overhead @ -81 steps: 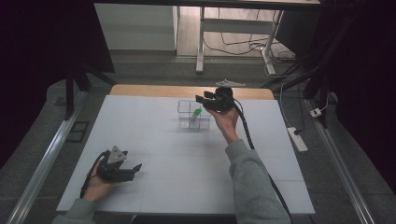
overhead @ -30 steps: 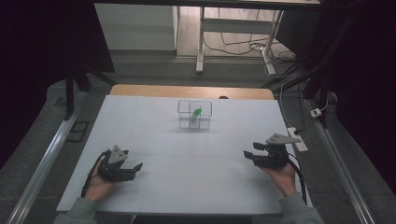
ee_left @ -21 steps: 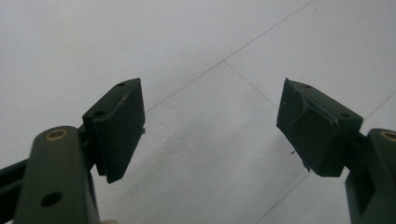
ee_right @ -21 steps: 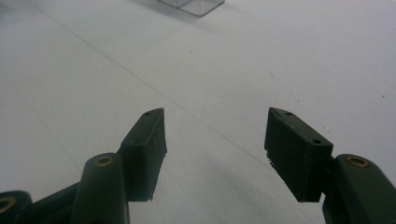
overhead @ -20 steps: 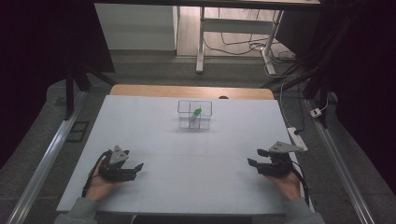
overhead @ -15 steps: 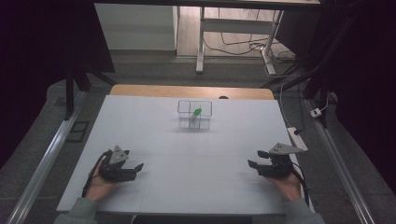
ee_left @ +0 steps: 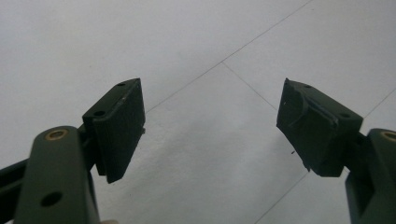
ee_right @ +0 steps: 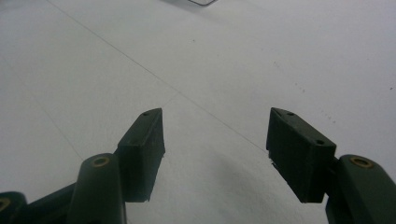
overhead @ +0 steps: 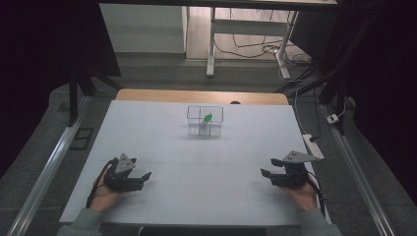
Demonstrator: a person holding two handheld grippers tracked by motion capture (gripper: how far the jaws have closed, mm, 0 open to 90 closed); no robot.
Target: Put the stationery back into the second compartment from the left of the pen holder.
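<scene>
A small clear box (overhead: 204, 121) stands at the far middle of the white table (overhead: 206, 162), and a green-tipped item (overhead: 207, 118) leans inside it. My left gripper (overhead: 143, 178) rests on the table near the front left, open, with bare table between its jaws (ee_left: 210, 126). Over at the front right lies my right gripper (overhead: 266, 173), also open, its jaws wide apart over bare table (ee_right: 215, 135). Both grippers sit far from the box. A corner of the box's rim (ee_right: 201, 2) shows at the top edge of the right gripper view.
A white power strip (overhead: 313, 145) lies off the table's right edge. A wooden strip (overhead: 201, 96) borders the far edge. Metal rails (overhead: 46, 167) run along both sides. Desk legs and cables (overhead: 246, 44) stand on the floor beyond.
My right gripper has come back from the clear box to the front right of the table and settled there. The left gripper has stayed put.
</scene>
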